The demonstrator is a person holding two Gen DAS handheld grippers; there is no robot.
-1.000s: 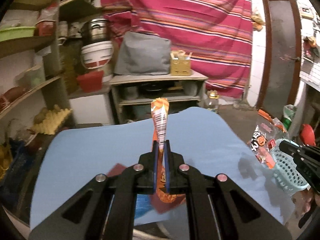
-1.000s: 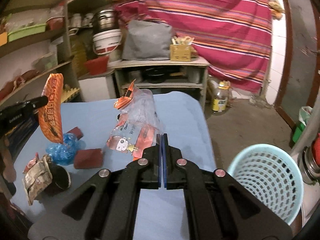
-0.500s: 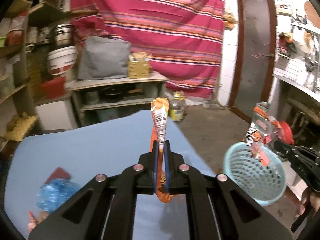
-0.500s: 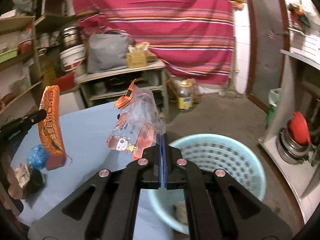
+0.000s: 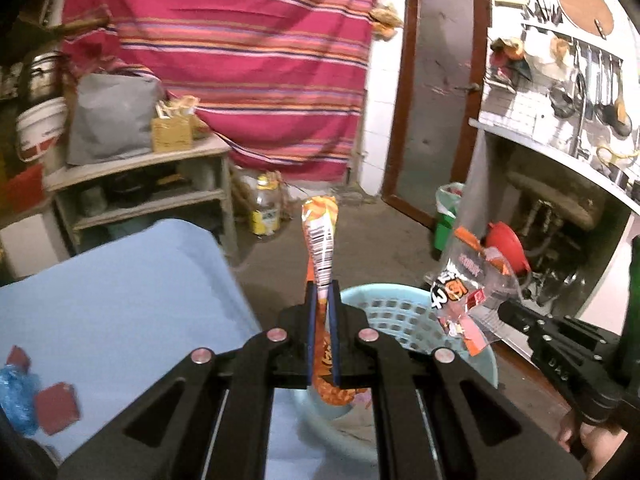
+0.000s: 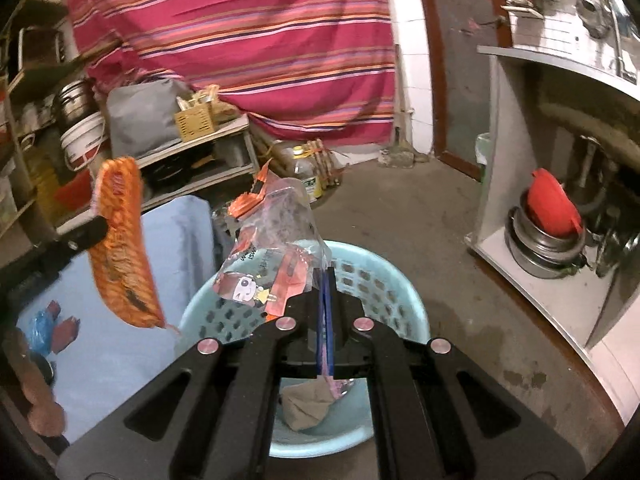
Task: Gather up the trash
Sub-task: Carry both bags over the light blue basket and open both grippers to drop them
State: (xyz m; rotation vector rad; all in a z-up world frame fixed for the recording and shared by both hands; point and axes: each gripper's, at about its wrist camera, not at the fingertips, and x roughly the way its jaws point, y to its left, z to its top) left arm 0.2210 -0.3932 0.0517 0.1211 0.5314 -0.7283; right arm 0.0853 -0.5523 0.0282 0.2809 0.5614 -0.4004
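Right now both tools are over the basket [image 6: 384, 292], a pale blue plastic one standing on the floor just beside the blue table [image 5: 120, 288]. The left tool [image 5: 323, 320] is pinching an orange wrapper [image 5: 320, 240] about its middle, top end sticking up and bottom end dangling over the basket's near edge. The right tool [image 6: 325, 300] is pressed together on the corner of a clear bag [image 6: 276, 256] with red print, which hangs above the basket's open mouth. Some crumpled brown paper [image 6: 308, 404] lies in the bottom already.

To my eye the step in hand is the drop. Light wrappers like these flutter and can cling to the pads, so I'd lower each one well inside the rim before letting go, rather than releasing from up high. The wrapper looks closer to the table side of the rim, so the left hand should shift further over the middle first. Opening one tool at a time would keep the two pieces from snagging each other.

More trash waits on the table: a blue crumple [image 5: 16, 396] and red scraps [image 5: 56, 408].
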